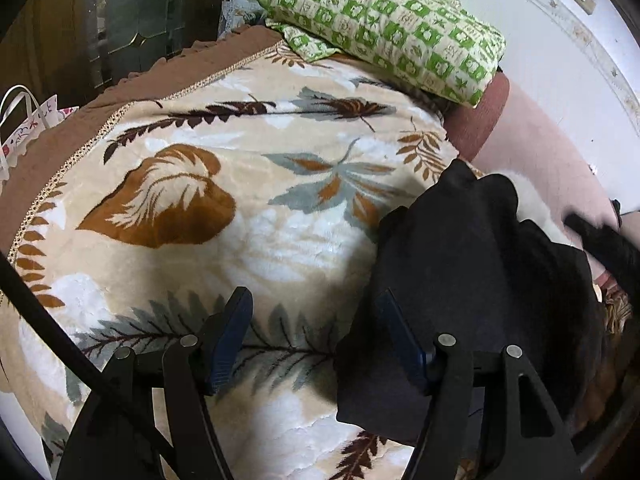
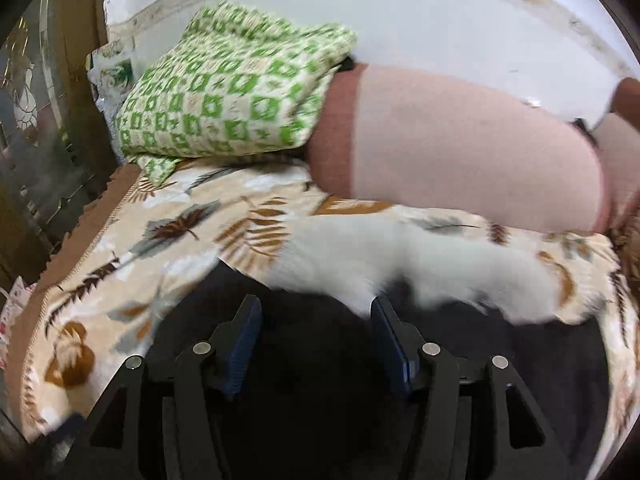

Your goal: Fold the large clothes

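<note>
Left claw (image 1: 314,312) sees black garment (image 1: 460,280); right view adds white fabric (image 2: 360,256).

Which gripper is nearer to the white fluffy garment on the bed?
Right. The right gripper hangs open over black cloth with the white garment at its fingertips; the left gripper sits farther away, over the blanket.

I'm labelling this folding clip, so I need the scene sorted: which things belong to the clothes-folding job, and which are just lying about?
Job:
black garment
white garment
left gripper, open
right gripper, open

Lying about:
leaf-print blanket
green checked quilt
pink bolster
gift bag
</note>
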Motion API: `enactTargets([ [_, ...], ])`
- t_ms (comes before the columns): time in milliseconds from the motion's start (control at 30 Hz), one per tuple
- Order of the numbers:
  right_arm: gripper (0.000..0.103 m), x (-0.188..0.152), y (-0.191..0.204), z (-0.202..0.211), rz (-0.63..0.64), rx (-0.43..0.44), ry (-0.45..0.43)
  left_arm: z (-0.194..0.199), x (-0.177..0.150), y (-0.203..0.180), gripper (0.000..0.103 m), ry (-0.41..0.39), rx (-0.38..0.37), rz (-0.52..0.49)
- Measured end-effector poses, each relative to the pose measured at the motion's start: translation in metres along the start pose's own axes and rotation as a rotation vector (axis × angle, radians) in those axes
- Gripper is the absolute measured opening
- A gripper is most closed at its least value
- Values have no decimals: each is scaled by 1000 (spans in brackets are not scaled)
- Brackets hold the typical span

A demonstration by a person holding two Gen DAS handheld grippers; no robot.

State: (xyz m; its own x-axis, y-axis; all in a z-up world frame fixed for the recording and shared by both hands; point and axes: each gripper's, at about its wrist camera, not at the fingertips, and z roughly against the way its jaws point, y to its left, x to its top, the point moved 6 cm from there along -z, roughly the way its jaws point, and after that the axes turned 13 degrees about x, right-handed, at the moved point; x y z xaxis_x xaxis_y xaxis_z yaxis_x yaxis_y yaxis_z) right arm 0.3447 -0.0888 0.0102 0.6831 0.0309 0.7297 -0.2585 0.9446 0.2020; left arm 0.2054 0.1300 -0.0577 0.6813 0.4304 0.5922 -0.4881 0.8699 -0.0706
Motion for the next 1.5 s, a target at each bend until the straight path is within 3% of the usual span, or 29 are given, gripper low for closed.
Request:
enactTargets([
  [67, 61, -16, -15, 10, -18, -37, -18, 4, 1, 0, 67, -13, -9, 10],
  [167, 62, -28, -37, -4, -86, -50, 24, 12, 3, 1, 68, -57, -11, 26],
  [300, 65, -21, -72, -42, -199, -112, 75, 25, 10, 4, 79, -151, 6, 40],
  [467, 65, -17, -108, -76, -348, -131, 162, 41, 19, 0, 82, -279, 34, 9],
  [600, 66, -4, -98, -49, -334, -95, 80, 58, 22, -8, 88, -389, 34, -47],
  [700, 67, -1, -80, 4, -274, -30, 12, 75, 21, -15, 92, -466, -3, -79],
  [767, 73, -8, -73, 39, -231, -5, -17, 81, 19, -20, 94, -495, -19, -98],
  [933, 85, -76, -70, 148, -189, 6, -90, 89, 2, -45, 95, -455, -128, -196],
  [1033, 85, -133, -82, 196, -214, -57, -107, 102, -16, -60, 95, -465, -163, -246],
  [1133, 86, -183, -98, 231, -243, -138, -114, 115, -46, -72, 95, -412, -223, -292],
  [1200, 86, -205, -106, 245, -282, -151, -120, 123, -75, -74, 95, -343, -275, -319],
  [1333, 86, -227, -109, 254, -330, -129, -118, 132, -120, -70, 95, -243, -271, -367],
  [1500, 86, -234, -81, 246, -281, -61, -124, 152, -148, -59, 95, -226, -201, -407],
])
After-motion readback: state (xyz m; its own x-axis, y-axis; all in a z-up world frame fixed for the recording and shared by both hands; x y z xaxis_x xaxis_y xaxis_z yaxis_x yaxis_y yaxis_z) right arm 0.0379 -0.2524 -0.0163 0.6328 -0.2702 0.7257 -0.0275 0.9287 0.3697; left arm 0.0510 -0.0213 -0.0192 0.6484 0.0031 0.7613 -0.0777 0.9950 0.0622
